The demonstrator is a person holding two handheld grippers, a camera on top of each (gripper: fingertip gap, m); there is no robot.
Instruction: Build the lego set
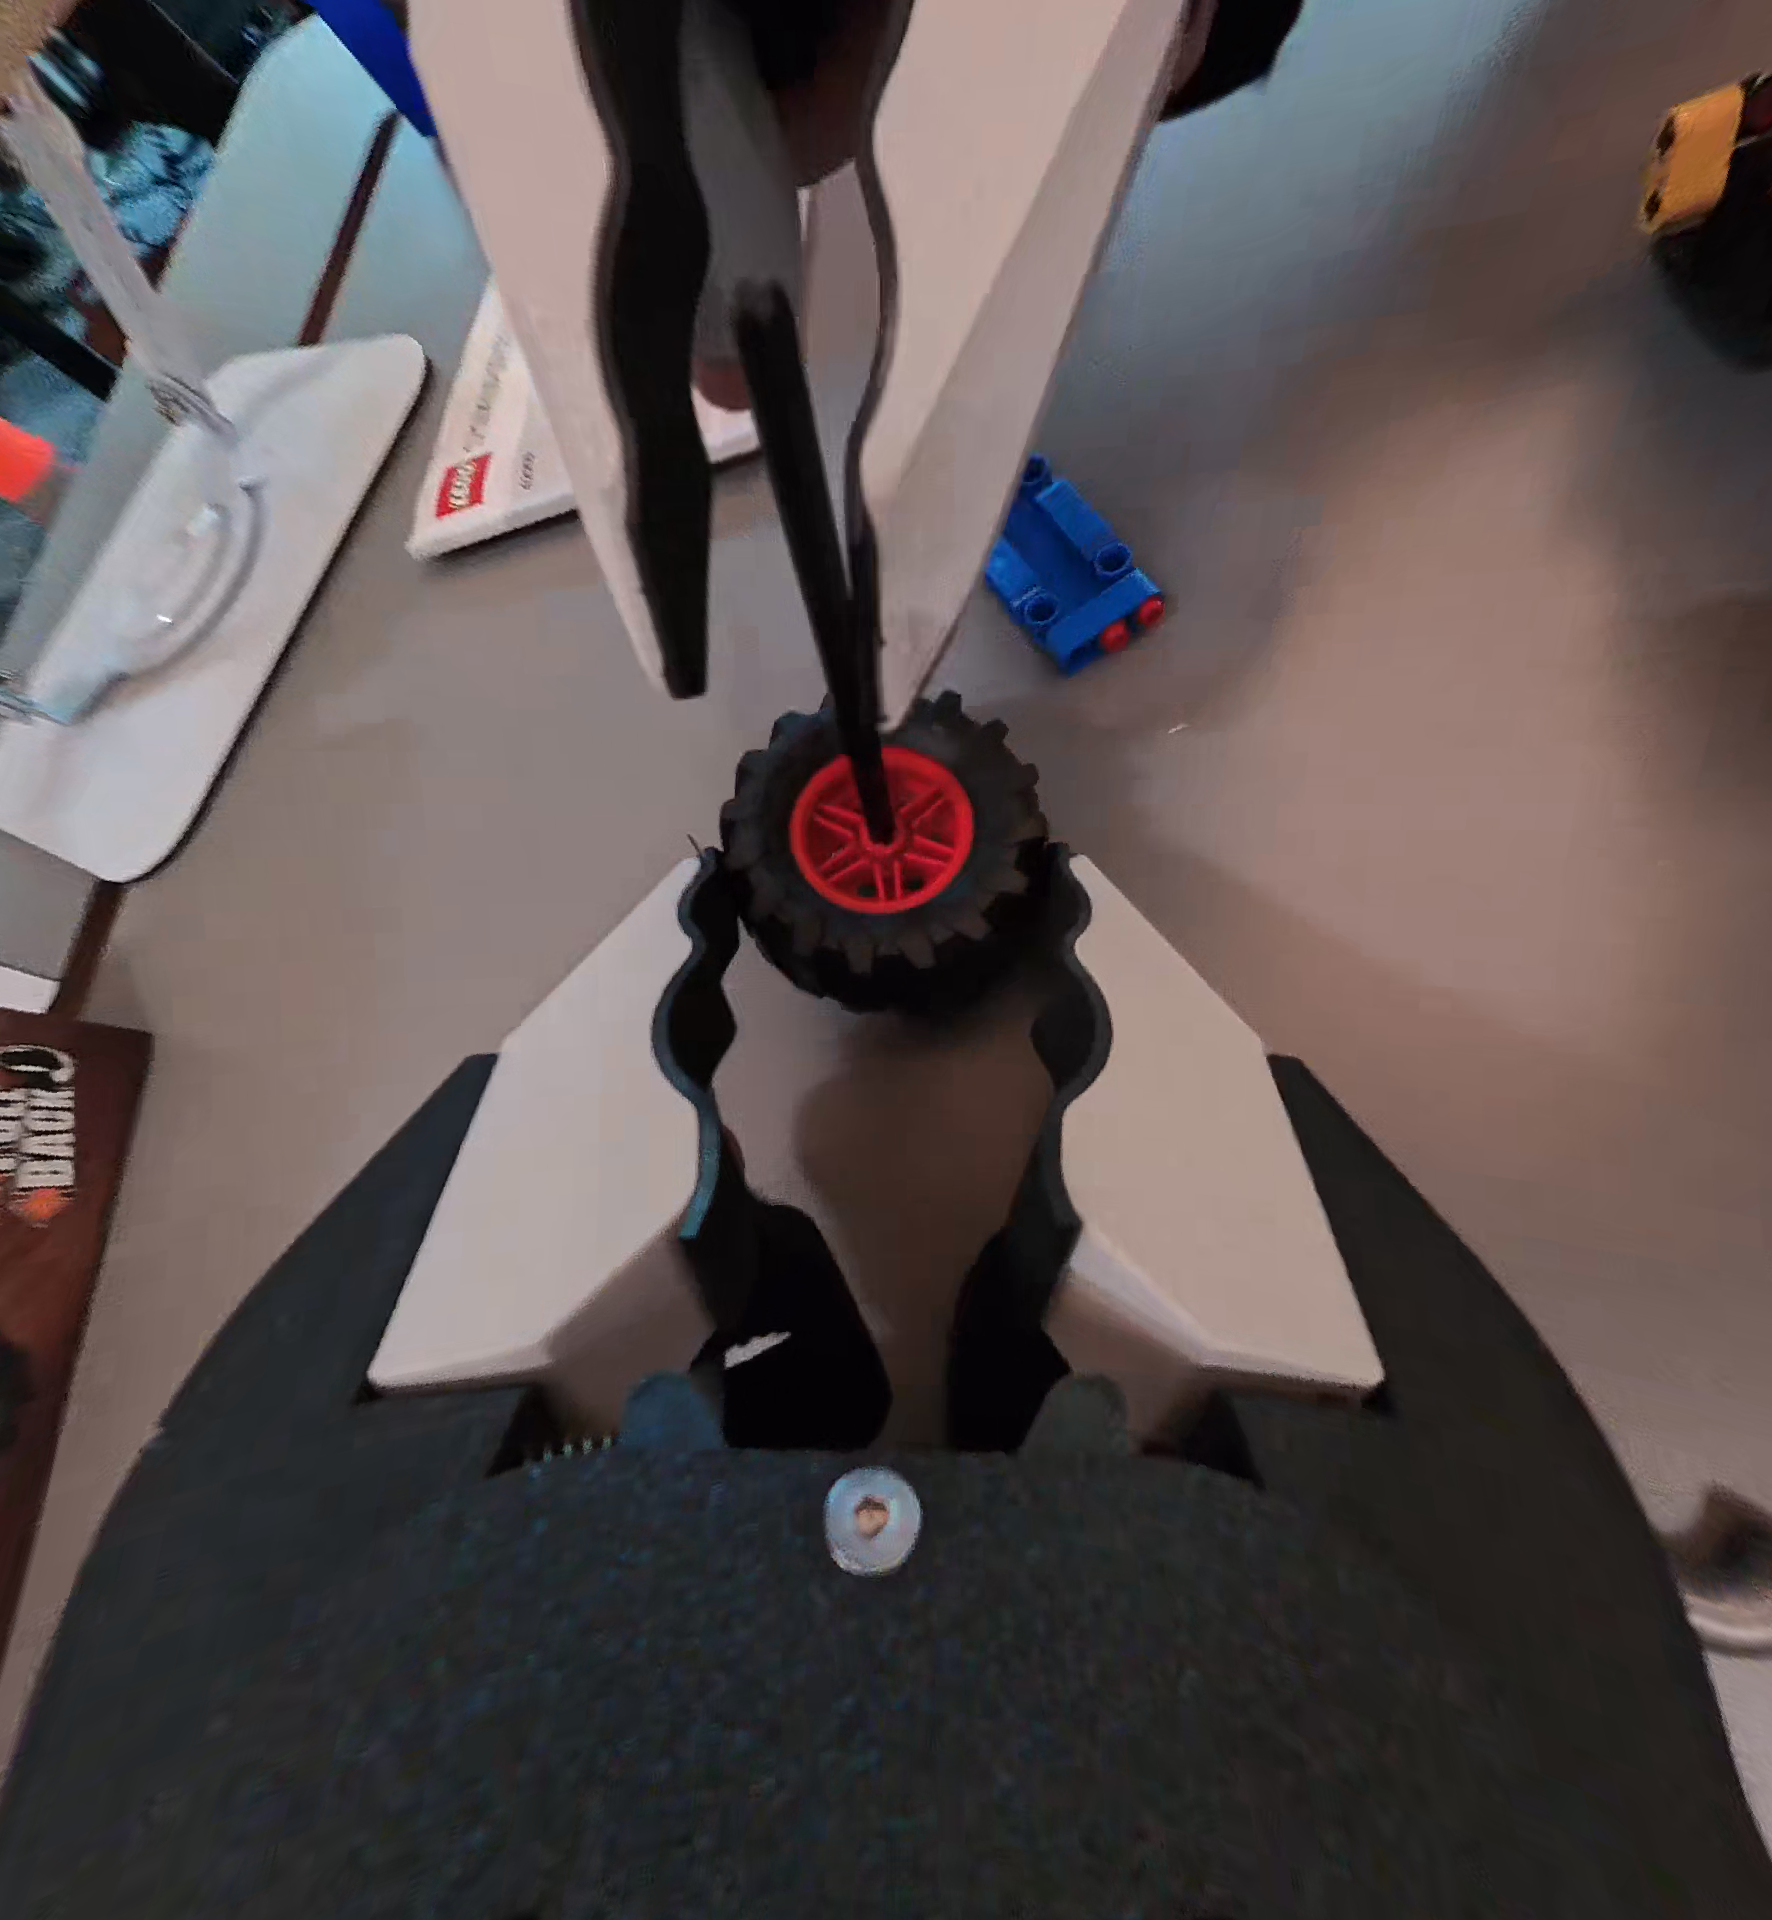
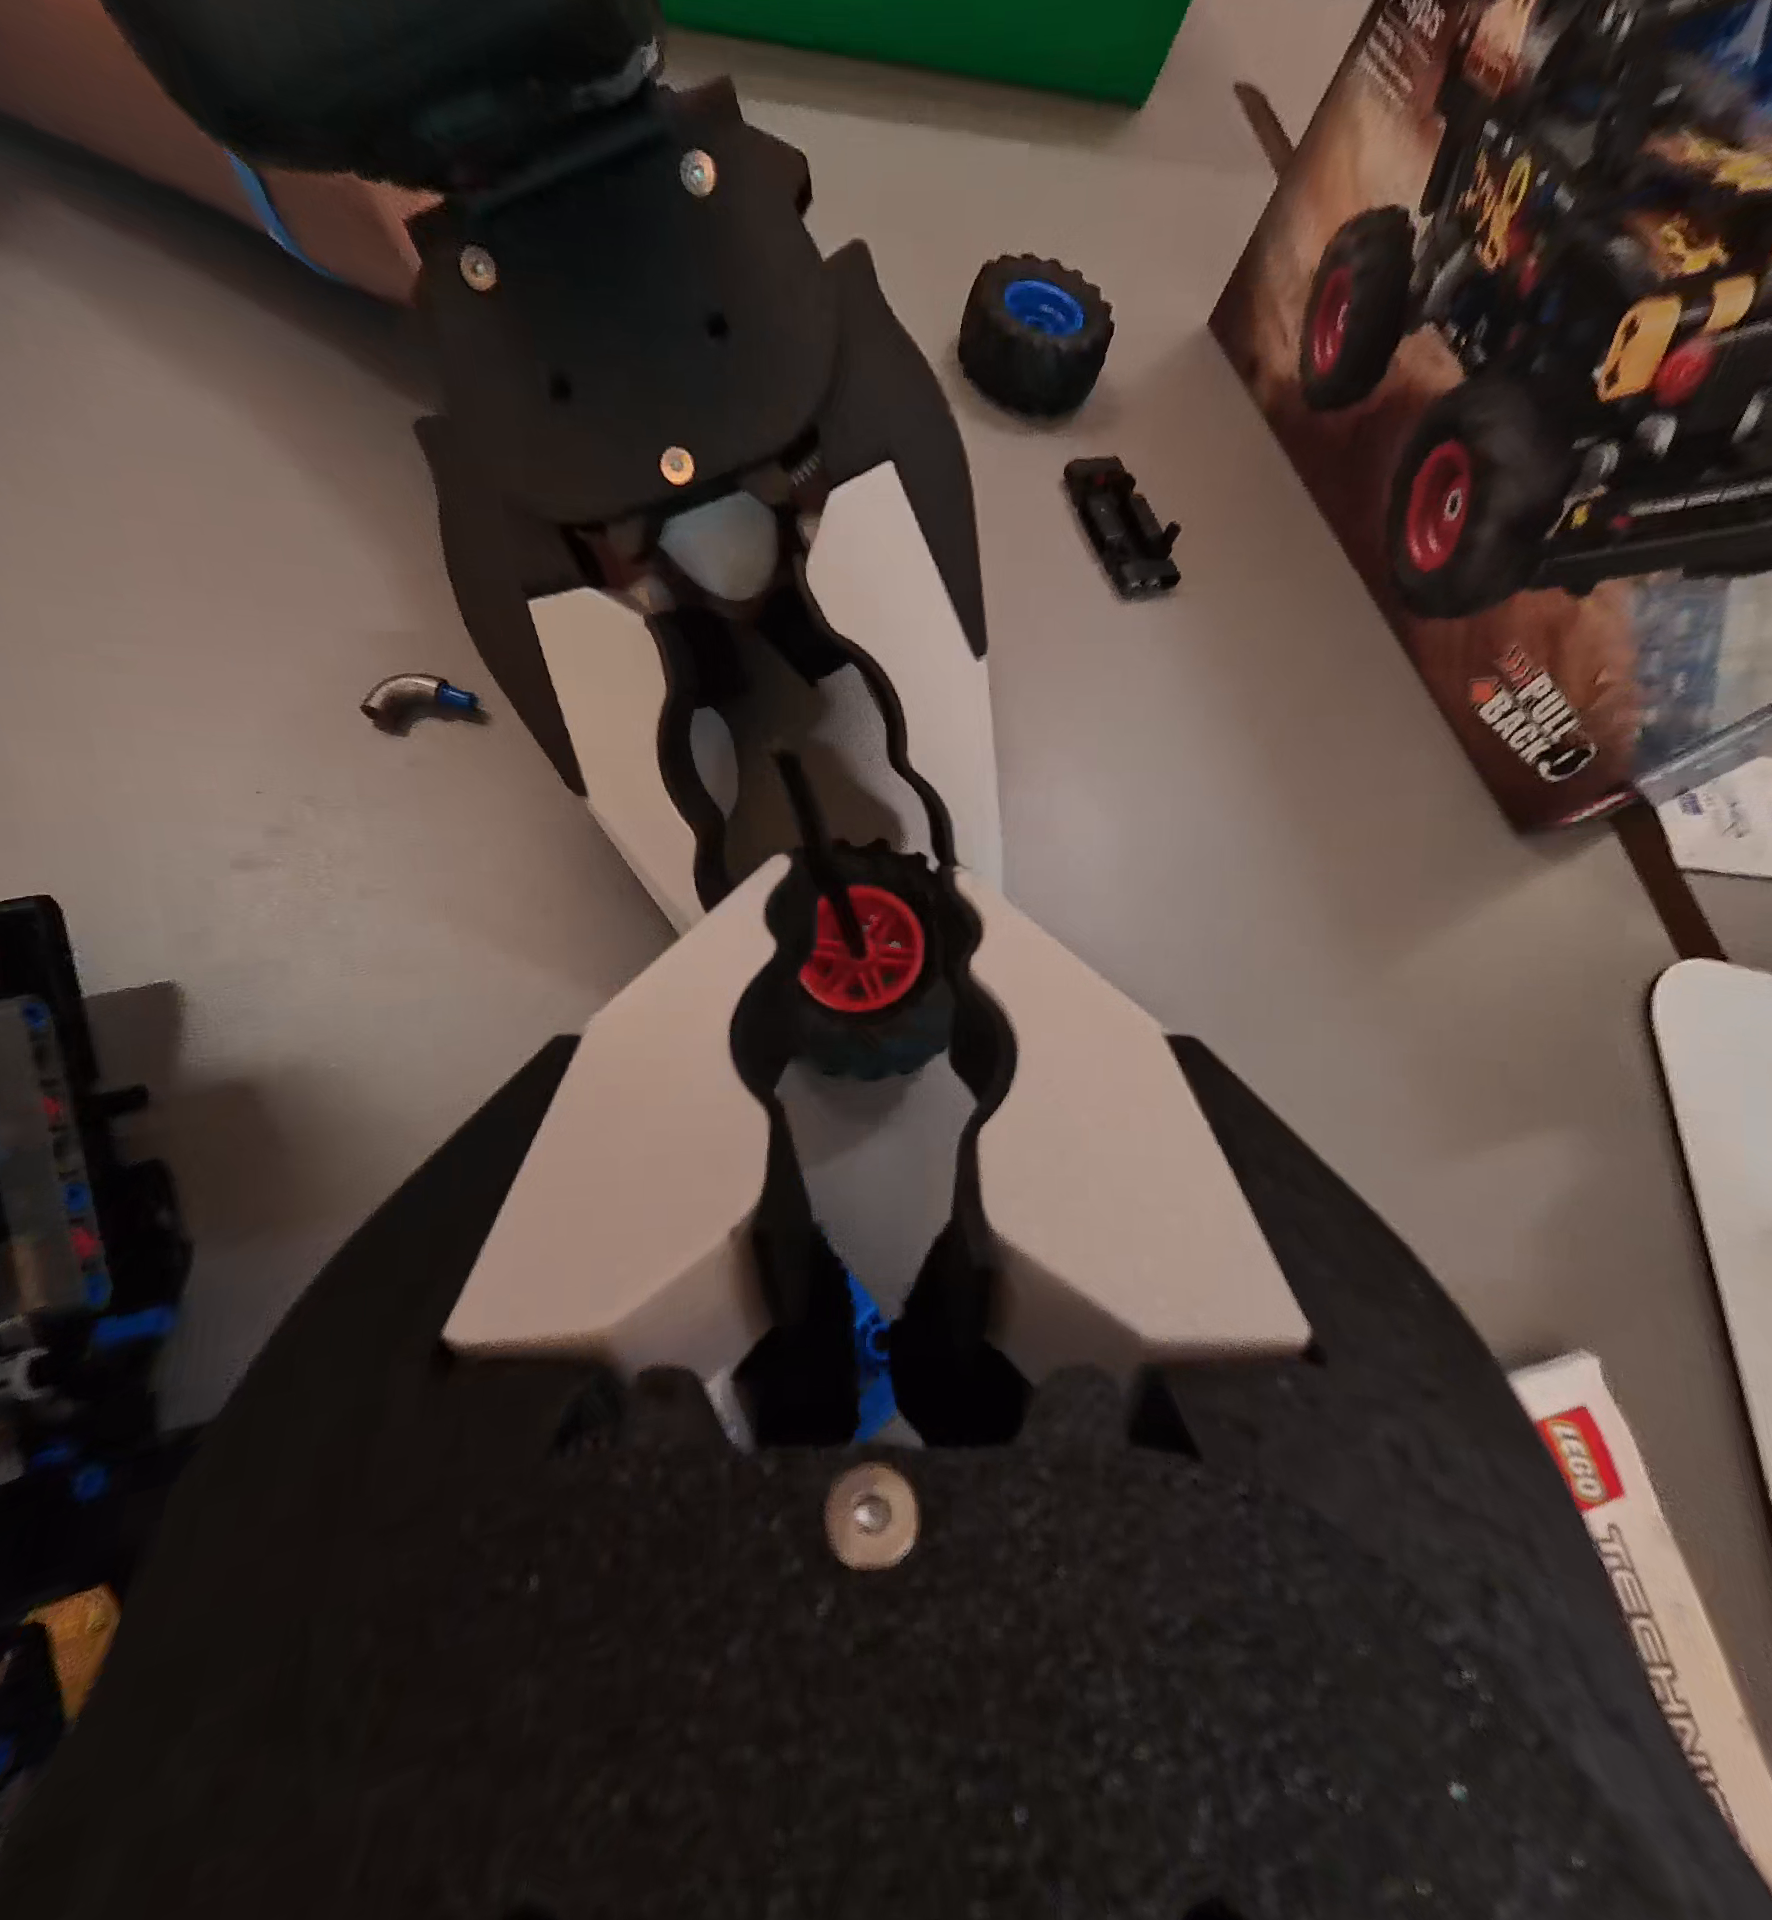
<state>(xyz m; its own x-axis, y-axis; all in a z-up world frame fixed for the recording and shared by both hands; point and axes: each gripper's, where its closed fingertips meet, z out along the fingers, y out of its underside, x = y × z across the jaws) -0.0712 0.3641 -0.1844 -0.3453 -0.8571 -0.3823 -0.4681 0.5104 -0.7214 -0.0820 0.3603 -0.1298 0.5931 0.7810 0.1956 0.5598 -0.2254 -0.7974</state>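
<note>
A black-tyred wheel with a red hub point(image 1: 840, 868) sits between the fingertips of my left gripper point(image 1: 887, 862), which is shut on its tyre. A black axle point(image 1: 809, 499) stands up out of the hub. My right gripper point(image 1: 788, 691) comes in from the far side, just above the wheel. Its jaws stand a little apart, and the axle lies against one pad with a gap to the other. In the right wrist view the wheel point(image 2: 877, 971) and axle point(image 2: 809, 831) show through my right gripper point(image 2: 871, 878). The left gripper point(image 2: 825, 831) is behind them, held by a gloved hand point(image 2: 373, 73).
On the grey table lie a blue brick piece point(image 1: 1074, 566), a yellow-and-black model part point(image 1: 1744, 197), a wheel with a blue hub point(image 2: 1036, 332), a small black piece point(image 2: 1121, 527) and a grey elbow piece point(image 2: 414, 698). A toy box point(image 2: 1547, 395), a booklet point(image 2: 1640, 1538), a white stand base point(image 1: 186, 603) and a part-built model point(image 2: 20, 1195) are around.
</note>
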